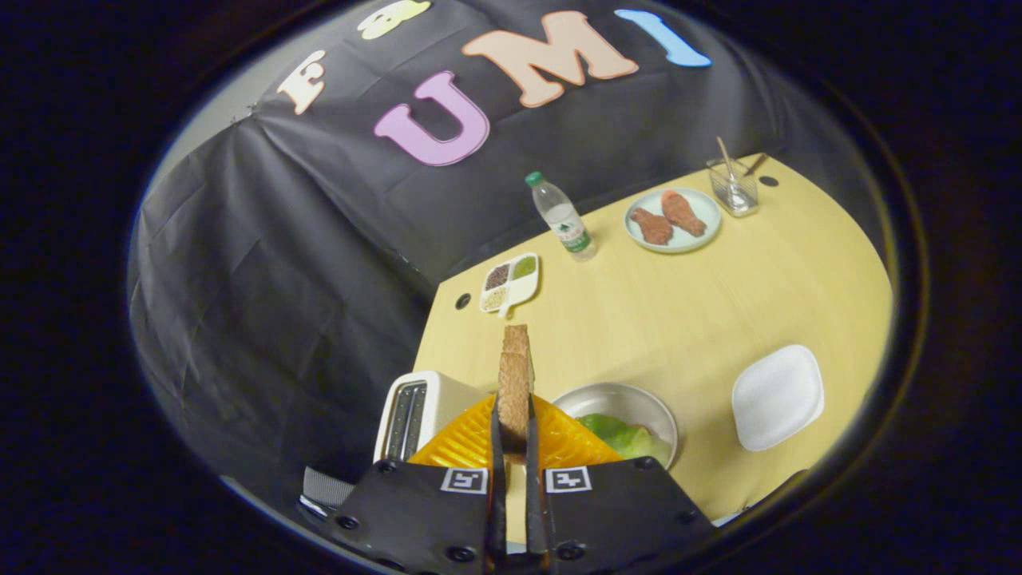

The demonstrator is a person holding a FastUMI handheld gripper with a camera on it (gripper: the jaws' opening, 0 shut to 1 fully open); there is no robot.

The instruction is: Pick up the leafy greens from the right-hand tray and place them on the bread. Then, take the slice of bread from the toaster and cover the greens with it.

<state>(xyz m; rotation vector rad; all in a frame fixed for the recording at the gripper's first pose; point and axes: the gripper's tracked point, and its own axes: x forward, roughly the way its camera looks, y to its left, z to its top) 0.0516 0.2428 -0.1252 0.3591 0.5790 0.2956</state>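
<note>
While clamped edge-on in the claw [513, 447], bread slice [515, 383] above the metal bowl [619, 399] of greens [623, 435].

No wording legible on the table
The far water bottle [563, 220] carries a label too small to read; square coded markers [465, 480], no letters, sit on the gripper [513, 415], fingers clamping a bread slice [515, 367]

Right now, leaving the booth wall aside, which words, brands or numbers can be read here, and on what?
Clear plastic bottle with a green cap: its label is too small and blurred to read.
Gripper, shut on the brown slice of bread: two square black-and-white marker patterns, no words.
Pale wooden table: nothing else readable.
</note>
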